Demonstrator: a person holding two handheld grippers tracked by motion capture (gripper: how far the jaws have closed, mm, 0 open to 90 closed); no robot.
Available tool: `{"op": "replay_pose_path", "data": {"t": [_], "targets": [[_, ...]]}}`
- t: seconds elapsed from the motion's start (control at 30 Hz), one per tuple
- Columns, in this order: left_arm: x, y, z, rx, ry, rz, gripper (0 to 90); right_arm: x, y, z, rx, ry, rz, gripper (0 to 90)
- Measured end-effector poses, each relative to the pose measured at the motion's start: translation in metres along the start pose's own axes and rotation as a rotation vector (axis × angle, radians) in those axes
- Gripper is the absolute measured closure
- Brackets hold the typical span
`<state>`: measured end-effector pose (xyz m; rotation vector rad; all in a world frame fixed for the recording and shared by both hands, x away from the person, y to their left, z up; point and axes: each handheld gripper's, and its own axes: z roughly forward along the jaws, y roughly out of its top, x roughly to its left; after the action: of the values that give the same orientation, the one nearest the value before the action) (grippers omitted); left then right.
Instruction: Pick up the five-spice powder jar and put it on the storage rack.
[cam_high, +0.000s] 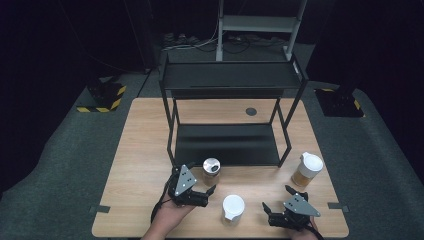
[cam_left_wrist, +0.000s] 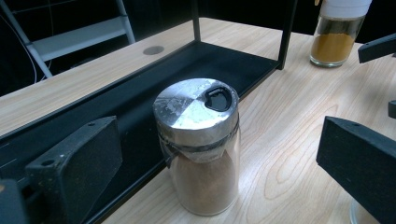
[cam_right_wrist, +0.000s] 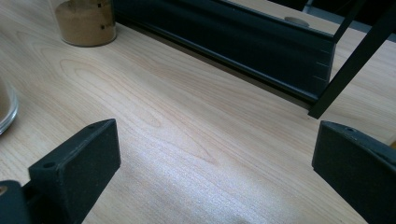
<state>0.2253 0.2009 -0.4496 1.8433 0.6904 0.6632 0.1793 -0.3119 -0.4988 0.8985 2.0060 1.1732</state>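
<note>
Both tongs rest near the table's front edge. Left gripper (cam_high: 204, 191), at 7 o'clock on the table, has its jaws spread wide on either side of the silver-lidded jar (cam_left_wrist: 198, 144), not touching it; the jar stands upright just in front of the shelf rack (cam_high: 230, 145), holding brown powder. At 6 o'clock, a white-lidded jar (cam_high: 233, 208) stands between the two tools. Right gripper (cam_high: 275, 198), at 5 o'clock, is spread over bare wood, gripping nothing. At 3 o'clock, a white-capped jar (cam_high: 307, 170) holds yellow-orange powder. Surface: light wooden table (cam_high: 145, 150) with a round grommet (cam_high: 251, 111) at 12 o'clock. Surroundings: grey carpet (cam_high: 60, 150), dark room.
</note>
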Motion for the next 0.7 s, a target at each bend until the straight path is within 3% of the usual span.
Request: {"op": "replay_pose_path", "data": {"t": [0.3,0.7], "targets": [[0.000,0.002,0.008,-0.001,-0.004,-0.005,0.5,-0.002,-0.003,-0.002,-0.016,0.002,0.019,0.5],[0.001,0.006,0.017,0.010,0.000,-0.004,0.4,-0.002,-0.001,-0.001,-0.003,0.015,-0.003,1.1]]}}
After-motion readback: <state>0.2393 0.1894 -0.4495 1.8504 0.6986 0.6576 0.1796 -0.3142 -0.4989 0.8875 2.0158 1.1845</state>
